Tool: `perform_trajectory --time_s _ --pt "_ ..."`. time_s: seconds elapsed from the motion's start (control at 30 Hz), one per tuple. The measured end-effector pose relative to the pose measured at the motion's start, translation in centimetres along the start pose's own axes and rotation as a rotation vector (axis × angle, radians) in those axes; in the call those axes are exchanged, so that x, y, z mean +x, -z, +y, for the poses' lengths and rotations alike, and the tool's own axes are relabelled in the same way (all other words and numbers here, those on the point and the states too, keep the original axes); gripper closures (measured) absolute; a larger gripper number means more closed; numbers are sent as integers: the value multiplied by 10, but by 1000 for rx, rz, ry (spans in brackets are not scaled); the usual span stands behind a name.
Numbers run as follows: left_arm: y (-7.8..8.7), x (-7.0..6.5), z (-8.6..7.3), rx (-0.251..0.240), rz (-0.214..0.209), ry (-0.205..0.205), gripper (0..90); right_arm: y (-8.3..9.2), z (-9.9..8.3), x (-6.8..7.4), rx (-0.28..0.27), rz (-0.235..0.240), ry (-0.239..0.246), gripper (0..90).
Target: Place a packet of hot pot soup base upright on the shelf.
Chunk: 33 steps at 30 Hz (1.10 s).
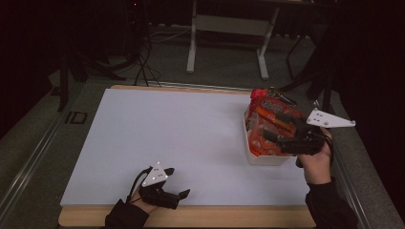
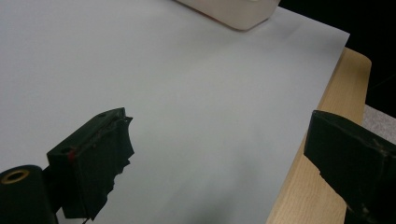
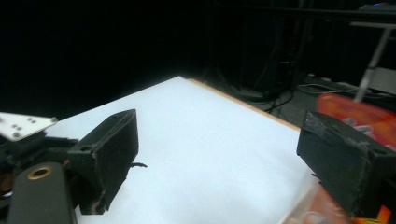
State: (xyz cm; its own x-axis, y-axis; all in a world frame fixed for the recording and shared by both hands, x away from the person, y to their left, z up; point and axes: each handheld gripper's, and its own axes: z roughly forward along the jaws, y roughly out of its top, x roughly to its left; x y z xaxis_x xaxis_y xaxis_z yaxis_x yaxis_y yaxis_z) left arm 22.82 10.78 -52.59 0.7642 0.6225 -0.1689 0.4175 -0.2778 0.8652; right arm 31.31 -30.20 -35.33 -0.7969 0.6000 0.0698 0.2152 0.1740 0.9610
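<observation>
Above, high view: glossy red-orange snack packets (image 1: 270, 121) fill a white rectangular tub (image 1: 265, 158) at the table's right edge; the right gripper (image 1: 274, 126), jaws apart, hovers over them. Left gripper (image 1: 176, 182) rests near left. Left gripper view: matte black jaws released over smooth white sheet (image 2: 187, 93). Right gripper view: jaws spread, empty, packets (image 3: 359, 114) beside.

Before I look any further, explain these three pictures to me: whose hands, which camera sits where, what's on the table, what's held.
A person holds a hand-operated two-jaw gripper in each hand. The high view looks down on the table, covered by a white sheet. The left gripper rests near the front edge, open and empty. The right gripper, also open, reaches over a white tub stuffed with orange-red snack packets; nothing is gripped. The other two pictures come from cameras riding on each gripper, looking along its black jaws.
</observation>
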Motion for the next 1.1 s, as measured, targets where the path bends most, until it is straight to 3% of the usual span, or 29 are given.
perform_trajectory --time_s 0.2,0.47,0.63,1.1 --pt "0 0 0 -2 -1 -4 70 -10 -16 6 22 35 -12 138" --pt "0 -1 1 -8 -2 -2 70 -20 -39 17 42 44 -15 140" --pt "0 -2 1 -12 -5 -12 70 -27 -56 26 83 60 -13 140" --pt "0 -5 1 -11 -12 -30 70 -31 -91 37 134 85 -22 140"
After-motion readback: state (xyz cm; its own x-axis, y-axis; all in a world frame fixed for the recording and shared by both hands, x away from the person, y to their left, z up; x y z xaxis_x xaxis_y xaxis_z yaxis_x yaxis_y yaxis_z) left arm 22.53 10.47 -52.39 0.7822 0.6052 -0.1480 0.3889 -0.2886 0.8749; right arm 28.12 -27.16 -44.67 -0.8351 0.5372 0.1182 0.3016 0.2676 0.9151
